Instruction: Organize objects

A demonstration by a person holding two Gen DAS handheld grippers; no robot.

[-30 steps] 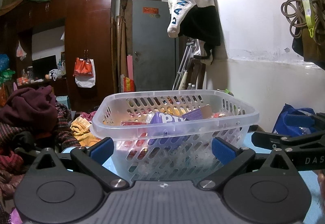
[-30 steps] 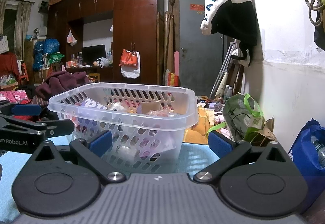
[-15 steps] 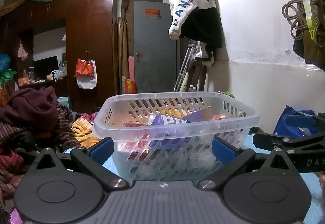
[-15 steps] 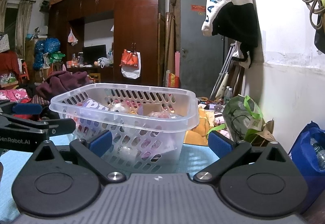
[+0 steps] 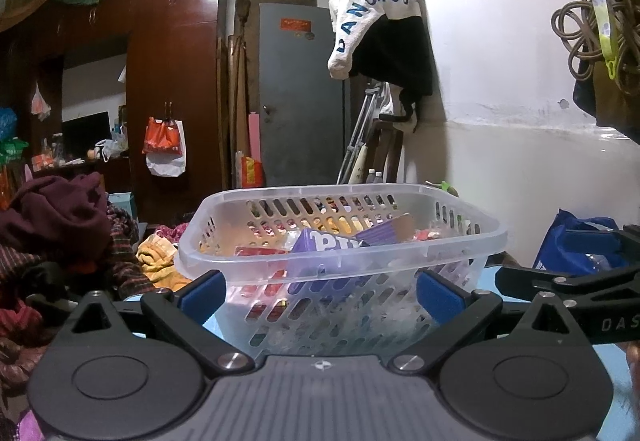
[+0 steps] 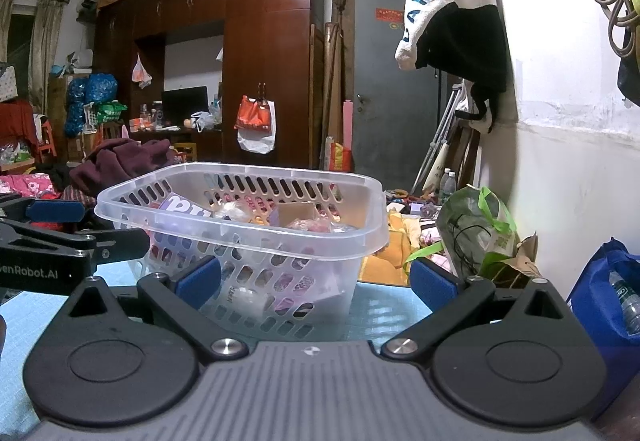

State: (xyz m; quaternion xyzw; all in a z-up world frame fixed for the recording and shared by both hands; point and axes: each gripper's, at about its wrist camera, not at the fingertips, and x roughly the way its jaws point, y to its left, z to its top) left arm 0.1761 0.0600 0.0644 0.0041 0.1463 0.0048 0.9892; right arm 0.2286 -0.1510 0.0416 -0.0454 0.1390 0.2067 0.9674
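A clear slotted plastic basket [image 5: 452, 237] stands on a light blue table, also in the right wrist view [image 6: 360, 209]. It holds a purple packet [image 5: 320, 245], a red packet [image 5: 256, 253] and other wrapped items. My left gripper [image 5: 320, 291] is open and empty, its blue pads [image 5: 200, 291] either side of the basket's near wall. My right gripper [image 6: 314, 279] is open and empty, just in front of the basket's right part. Each gripper shows at the edge of the other's view.
The blue table top [image 6: 384, 309] ends behind the basket. A blue bag [image 6: 612, 305] sits at the right by the white wall. A green bag [image 6: 480, 233] and piled clothes [image 5: 60, 225] lie beyond the table. A jacket [image 5: 384, 41] hangs on the wall.
Both views have shifted slightly; the basket sits a touch higher in the right wrist view. Both grippers stay open.
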